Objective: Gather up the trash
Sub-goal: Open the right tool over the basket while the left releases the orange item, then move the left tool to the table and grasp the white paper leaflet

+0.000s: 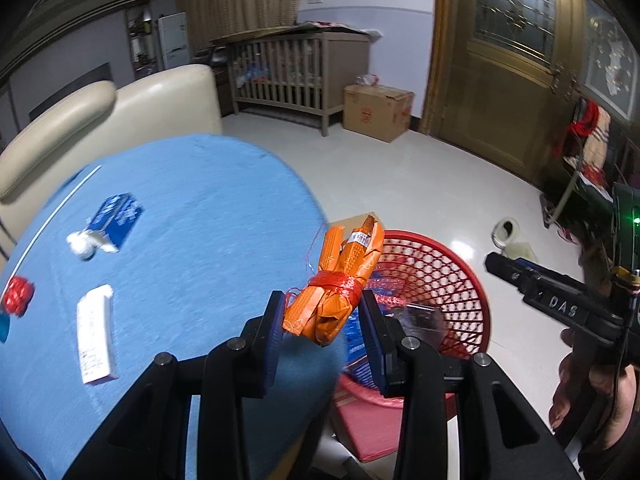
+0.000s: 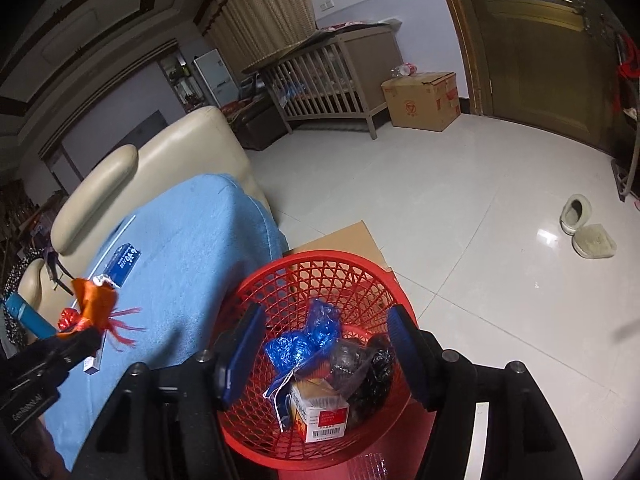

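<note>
The left gripper [image 1: 322, 320] is clenched on an orange wrapper bundle [image 1: 340, 280] tied about its middle with red string; both blue-padded fingers [image 1: 276, 344] press its lower end, and the bundle stands tilted up and away from them. It is held in the air at the edge of the worktop [image 1: 192, 208], which is covered in blue cloth, just beside the rim of the red mesh basket [image 1: 448, 264] standing on the floor. The right gripper [image 2: 322, 354] is released, its jaws spread wide and holding nothing, poised directly above the basket opening. Inside the basket lie a crumpled blue plastic bag [image 2: 304, 340], a clear and black plastic wrapper [image 2: 360, 364] and a small orange-and-white carton [image 2: 320, 412]. Remaining on the worktop: a blue carton [image 1: 116, 220] with crumpled white paper [image 1: 84, 244] touching its near end, a white flat box [image 1: 96, 336], a red foil item [image 1: 18, 296] at the left edge, and a thin white straw-like strip [image 1: 56, 212]. A flattened cardboard sheet [image 2: 340, 240] lies under the basket. A cream sofa [image 1: 120, 112] stands behind the worktop.
</note>
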`<state>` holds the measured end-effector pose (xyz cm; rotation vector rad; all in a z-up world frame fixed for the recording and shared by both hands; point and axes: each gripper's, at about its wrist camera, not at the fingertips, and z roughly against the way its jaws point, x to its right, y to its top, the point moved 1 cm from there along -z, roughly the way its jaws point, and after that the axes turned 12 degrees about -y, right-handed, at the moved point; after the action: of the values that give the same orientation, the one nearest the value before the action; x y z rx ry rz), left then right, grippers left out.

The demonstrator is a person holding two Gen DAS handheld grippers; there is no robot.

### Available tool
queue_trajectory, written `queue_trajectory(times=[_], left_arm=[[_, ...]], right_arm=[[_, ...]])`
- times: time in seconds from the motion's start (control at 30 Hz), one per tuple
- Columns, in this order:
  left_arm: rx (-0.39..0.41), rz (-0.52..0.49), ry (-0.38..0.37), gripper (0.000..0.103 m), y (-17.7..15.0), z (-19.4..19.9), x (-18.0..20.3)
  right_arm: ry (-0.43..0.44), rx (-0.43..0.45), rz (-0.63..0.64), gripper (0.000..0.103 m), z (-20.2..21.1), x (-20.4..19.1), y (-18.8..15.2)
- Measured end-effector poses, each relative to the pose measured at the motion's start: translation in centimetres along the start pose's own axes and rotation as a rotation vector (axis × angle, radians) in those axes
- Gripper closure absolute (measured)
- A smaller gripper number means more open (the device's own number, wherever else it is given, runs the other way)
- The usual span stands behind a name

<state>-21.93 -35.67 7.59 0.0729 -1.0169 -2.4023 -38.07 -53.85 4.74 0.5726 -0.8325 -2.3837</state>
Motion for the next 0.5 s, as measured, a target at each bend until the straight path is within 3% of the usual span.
queue_trajectory(times=[0.3,0.37,0.5], left_arm=[[-0.056,-0.022,-0.065,0.060,2.1,-3.6,1.6],[-0.079,-0.020,-0.078,0.030,2.3,-4.3,1.5],[-0.063,-0.006,-0.084,0.026,2.4,-3.6,1.0]], right_arm=[[-0.004,-0.002,-0.035,0.036,0.1,1.7,0.0],[-0.008,-0.003,-0.044,0.036,0.1,2.1,0.0],[-0.007,0.000,-0.052,0.036,0.3,2.4,0.1]])
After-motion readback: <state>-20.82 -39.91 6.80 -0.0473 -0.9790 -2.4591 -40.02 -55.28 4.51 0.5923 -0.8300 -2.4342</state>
